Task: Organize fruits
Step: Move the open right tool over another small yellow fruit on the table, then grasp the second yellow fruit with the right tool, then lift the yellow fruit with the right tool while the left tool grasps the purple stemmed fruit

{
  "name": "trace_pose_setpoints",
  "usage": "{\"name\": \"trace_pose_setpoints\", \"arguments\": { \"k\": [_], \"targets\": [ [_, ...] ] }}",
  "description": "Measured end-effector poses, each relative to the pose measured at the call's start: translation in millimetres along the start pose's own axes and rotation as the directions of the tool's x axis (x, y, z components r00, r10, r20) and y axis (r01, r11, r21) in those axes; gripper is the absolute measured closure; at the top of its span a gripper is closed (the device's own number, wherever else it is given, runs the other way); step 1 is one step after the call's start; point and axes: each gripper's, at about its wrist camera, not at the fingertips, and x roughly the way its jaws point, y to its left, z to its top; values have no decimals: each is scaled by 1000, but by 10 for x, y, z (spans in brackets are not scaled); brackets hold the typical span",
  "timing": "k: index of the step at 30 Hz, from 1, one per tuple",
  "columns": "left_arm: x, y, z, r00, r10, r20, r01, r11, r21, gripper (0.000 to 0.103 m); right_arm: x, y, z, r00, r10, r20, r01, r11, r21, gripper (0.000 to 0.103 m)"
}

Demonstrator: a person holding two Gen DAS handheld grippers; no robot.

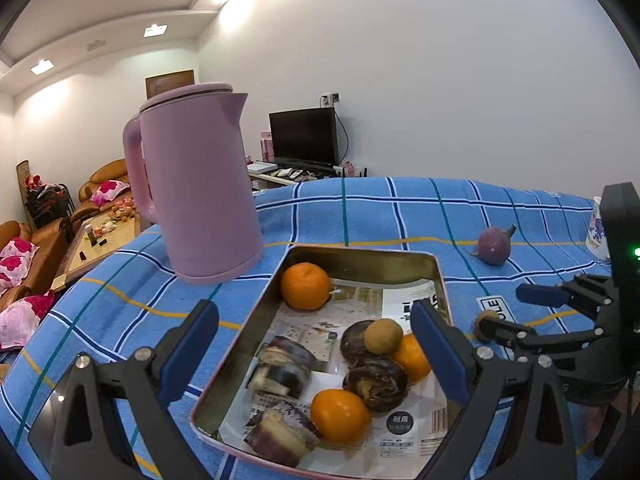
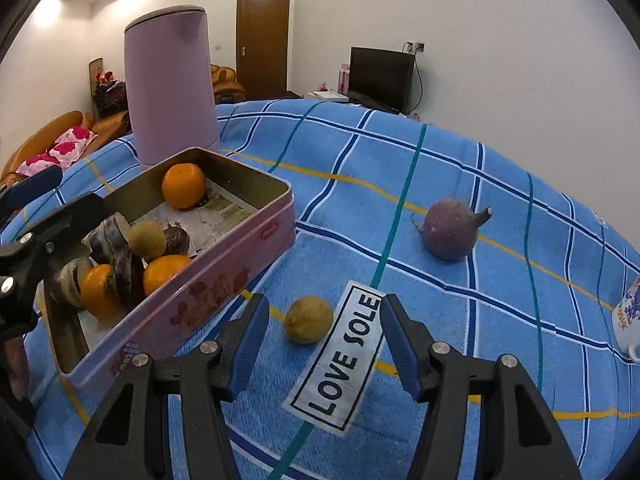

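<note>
The left tongs point(image 1: 316, 356) hang spread wide over the tin point(image 1: 440, 276), nothing between the pads. The tin sits on the blue checked cloth point(image 2: 500, 148) covering the surface, just in front of the pink kettle point(image 1: 200, 184). It already holds three oranges point(image 1: 306, 286), a small tan round fruit point(image 1: 383, 335) and several dark, cut, purple-skinned pieces point(image 1: 280, 372).

The right tongs point(image 2: 324, 334) are part open and empty, angled down at the cloth just outside the tin. A second tan fruit point(image 2: 308, 319) lies loose on the cloth between the two pads, nearer the left one and touching neither, beside the "LOVE SOLE" label point(image 2: 344, 356). Farther back, well apart, lies a purple bulb point(image 2: 450, 234) with a stub of stem (whether it counts as fruit cannot be told). A patterned cup point(image 2: 628, 320) shows at the right edge.

The tan fruit looks like the next to go in. It is probably light, with a thin dry shell that could crack or dent under a hard squeeze, and being round it may roll away if one pad meets it first. The safest hold would be across its widest part, pads level on both sides, closing gently. The bulb looks heavier and firmer; its round body, not the stem, would give the surer grip
</note>
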Motion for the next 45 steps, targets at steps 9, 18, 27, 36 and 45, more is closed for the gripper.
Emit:
{"name": "trace_pose_setpoints", "arguments": {
  "k": [9,18,27,36,45],
  "targets": [
    [-1,-106,17,1000,-19,-14,19,1000,21,4,187,11,1,993,70,-95,-70,998,7,74],
    [-56,-489,187,996,-69,-54,74,994,78,4,-56,-342,38,999,-7,-38,9,999,42,74],
    [127,-1304,413,972,-199,-126,214,970,119,4,-263,-1326,1,985,-173,-8,171,963,207,74],
    [913,-1837,500,954,-194,-229,218,972,85,4,-97,-1878,-24,972,-234,-33,232,921,314,74],
    [1362,-2060,531,949,-185,-255,208,976,68,5,-25,-1998,-80,969,-244,-41,243,908,340,74]
  ]
}}
